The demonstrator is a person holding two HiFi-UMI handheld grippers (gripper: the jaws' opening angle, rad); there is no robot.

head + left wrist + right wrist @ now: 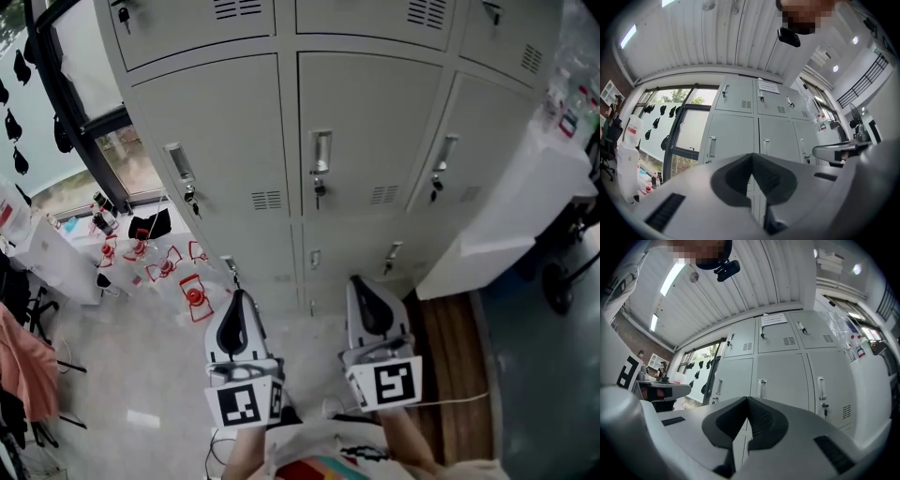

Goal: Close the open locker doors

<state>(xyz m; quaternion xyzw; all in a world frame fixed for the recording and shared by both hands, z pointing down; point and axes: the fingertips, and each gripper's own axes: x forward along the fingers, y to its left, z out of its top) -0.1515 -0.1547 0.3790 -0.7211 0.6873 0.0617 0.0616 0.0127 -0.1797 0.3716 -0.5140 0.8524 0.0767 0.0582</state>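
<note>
Grey locker doors (375, 112) all stand shut.

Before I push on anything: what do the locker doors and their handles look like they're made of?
Locker doors: most likely painted sheet metal in a matte pale grey. The pressed vent louvres and thin, crisp panel seams point to that.
Handles: probably plated or bare metal. They are silvery and catch brighter highlights than the doors.

Pale grey locker doors (220, 131), white left gripper (238, 300) and right gripper (359, 286) — black-and-white square markers (246, 403)
</note>
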